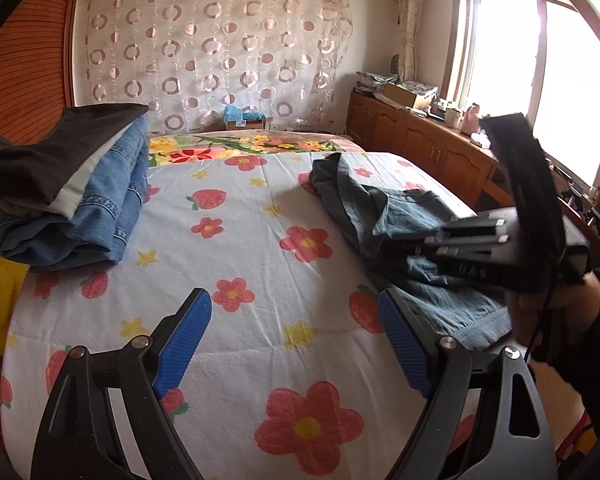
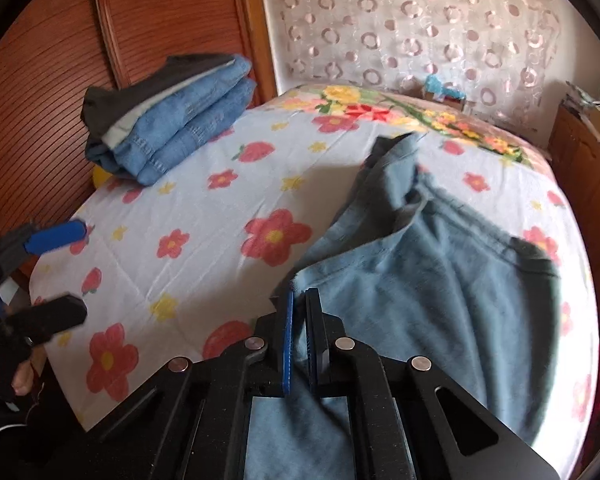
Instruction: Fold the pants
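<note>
From the left wrist, the left hand-held gripper gapes wide and empty over the flowered bed; the pants lie crumpled off to its right, long axis running away toward the headboard. From the right wrist, the right hand-held gripper is pinched onto the near edge of the soft, blue-grey denim, so the right hand is nearer. Folded jeans are stacked at far left.

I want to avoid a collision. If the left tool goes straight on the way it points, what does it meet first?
Most likely the flowered bedsheet: the open left tool tilts down at bare sheet, with nothing between, though depth is unclear.
</note>
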The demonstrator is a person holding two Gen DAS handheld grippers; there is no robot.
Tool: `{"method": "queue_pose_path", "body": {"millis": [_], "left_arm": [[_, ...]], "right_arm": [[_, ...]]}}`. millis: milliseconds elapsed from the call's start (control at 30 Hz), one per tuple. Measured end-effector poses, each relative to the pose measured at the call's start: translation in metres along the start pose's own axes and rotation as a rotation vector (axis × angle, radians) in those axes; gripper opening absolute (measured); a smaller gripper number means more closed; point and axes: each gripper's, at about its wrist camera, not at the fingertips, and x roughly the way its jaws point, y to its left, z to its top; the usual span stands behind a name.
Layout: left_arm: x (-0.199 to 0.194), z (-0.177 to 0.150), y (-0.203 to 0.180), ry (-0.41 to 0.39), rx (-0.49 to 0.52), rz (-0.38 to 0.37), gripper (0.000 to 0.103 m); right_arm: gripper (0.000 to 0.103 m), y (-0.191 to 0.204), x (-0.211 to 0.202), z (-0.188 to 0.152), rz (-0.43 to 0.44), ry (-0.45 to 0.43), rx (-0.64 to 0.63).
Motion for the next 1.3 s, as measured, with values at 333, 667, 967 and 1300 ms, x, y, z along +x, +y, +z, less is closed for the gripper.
{"method": "queue_pose_path", "body": {"millis": [333,667,967,1300], "left_arm": [[0.004,-0.003,-0.017,0.019,0.026,-0.025,0.086],[0.023,-0.014,-0.038,0.076,0.067,-0.059,0.086],[0.032,-0.021,-0.049,0.120,0.085,-0.079,0.086],[0.031,-0.026,-0.054,0.127,0.086,-0.081,0.086]], "right_arm": [[0.005,-0.034,-0.037,0.004,-0.065,-0.067,0.035],[0.005,-0.060,-0.027,0.007,-0.137,-0.032,0.061],[0.005,-0.074,-0.010,0.011,-0.148,0.003,0.111],[0.004,-0.083,-0.023,0.023,-0.231,-0.060,0.067]]}}
